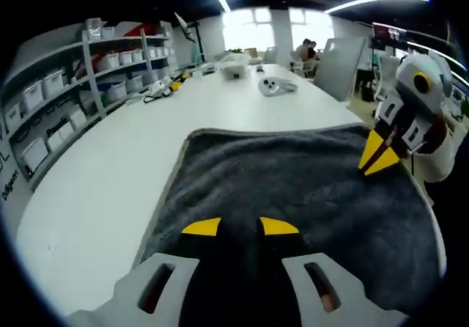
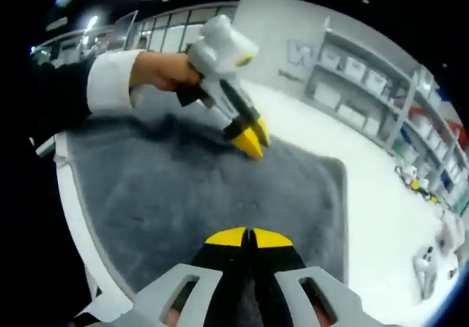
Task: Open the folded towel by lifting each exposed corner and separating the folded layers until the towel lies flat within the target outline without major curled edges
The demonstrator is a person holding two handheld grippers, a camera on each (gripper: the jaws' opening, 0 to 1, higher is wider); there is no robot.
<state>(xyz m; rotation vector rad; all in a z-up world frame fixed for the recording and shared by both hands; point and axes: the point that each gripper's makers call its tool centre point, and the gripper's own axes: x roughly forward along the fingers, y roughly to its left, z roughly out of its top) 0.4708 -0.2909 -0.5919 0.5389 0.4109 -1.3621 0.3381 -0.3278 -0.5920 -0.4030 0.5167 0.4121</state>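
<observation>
On the white table (image 1: 110, 188): grey towel (image 1: 293, 188), spread wide.
Left gripper (image 1: 240, 226): mine, jaws parted over towel.
Right gripper (image 2: 247, 236): mine, tips together; grip unclear.
Beyond: shelves (image 1: 66, 100) with bins, white device (image 1: 275, 86).

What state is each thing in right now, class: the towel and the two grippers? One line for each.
towel: spread out on the white table, mostly flat, with slight ripples showing in the right gripper view.
left gripper: jaws open, tips over the towel.
right gripper: jaws shut, tips together over the towel; whether they pinch any cloth cannot be told.
</observation>
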